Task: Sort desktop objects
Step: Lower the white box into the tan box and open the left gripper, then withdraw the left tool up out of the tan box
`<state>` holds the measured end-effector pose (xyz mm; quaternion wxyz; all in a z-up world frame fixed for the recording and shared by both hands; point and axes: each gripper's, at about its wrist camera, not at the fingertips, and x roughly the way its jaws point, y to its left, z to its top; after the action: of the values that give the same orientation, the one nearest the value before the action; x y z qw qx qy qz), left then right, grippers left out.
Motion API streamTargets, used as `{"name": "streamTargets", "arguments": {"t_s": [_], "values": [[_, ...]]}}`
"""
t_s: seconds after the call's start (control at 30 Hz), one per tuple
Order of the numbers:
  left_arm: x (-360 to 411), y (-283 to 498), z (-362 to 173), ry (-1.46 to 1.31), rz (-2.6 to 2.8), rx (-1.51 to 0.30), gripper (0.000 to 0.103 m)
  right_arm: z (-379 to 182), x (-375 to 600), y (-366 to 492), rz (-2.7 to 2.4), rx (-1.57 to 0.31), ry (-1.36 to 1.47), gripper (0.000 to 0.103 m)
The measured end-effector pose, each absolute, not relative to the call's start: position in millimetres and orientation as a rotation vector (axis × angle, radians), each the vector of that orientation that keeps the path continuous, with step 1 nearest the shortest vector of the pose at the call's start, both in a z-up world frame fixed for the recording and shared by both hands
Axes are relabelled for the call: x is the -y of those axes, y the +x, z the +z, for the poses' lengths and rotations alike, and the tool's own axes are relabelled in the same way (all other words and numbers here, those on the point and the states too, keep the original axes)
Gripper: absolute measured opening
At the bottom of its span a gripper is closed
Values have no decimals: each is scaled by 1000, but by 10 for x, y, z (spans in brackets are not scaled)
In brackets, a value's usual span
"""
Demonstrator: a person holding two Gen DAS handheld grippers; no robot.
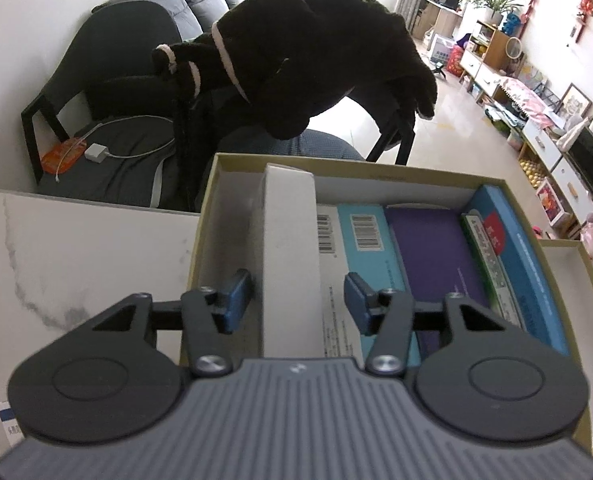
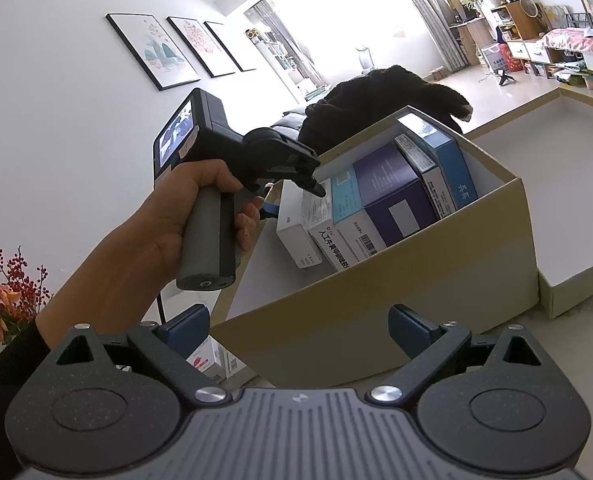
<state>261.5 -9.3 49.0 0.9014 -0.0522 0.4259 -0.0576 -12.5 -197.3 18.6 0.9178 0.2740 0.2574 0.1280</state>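
Note:
An open cardboard box (image 1: 205,216) stands on the marble table with several packets upright in a row. They include a white box (image 1: 292,240), a light-blue one (image 1: 370,248), a purple one (image 1: 432,248) and a blue one (image 1: 512,240). My left gripper (image 1: 297,296) is open astride the white box at the row's left end, with a gap at each pad. In the right wrist view a hand holds that left gripper (image 2: 292,200) over the white box (image 2: 296,236). My right gripper (image 2: 298,330) is open and empty in front of the cardboard box's near wall (image 2: 416,280).
A shallow cardboard lid (image 2: 576,280) lies right of the box. A small red-and-white packet (image 2: 210,360) lies on the table by the box's near left corner. Flowers (image 2: 8,304) stand at the far left. A dark armchair with a black fleece garment (image 1: 316,64) is behind the table.

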Motion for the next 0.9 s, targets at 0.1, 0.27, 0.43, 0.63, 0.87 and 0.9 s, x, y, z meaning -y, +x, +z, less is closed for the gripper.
{"name": "streamTargets", "arguments": {"t_s": [0.1,0.27,0.43,0.63,0.87,0.9], "values": [[56,2630,495,-130,-126,-881,52,193,1971,-134,263,-527,561,97],[-3,2606,512,-159,-146,-878,53,202,1985,-133,260,-522,563,97],[-52,2545,567,-163,-164,-861,55,208,1977,-127,261,-521,558,97],[-131,2449,675,-172,-173,-837,58,252,1919,-138,272,-518,546,97],[-302,2289,777,-191,-181,-814,61,320,1855,-180,273,-510,530,97],[-333,2260,789,-193,-180,-809,61,328,1843,-186,272,-509,527,97]]}}
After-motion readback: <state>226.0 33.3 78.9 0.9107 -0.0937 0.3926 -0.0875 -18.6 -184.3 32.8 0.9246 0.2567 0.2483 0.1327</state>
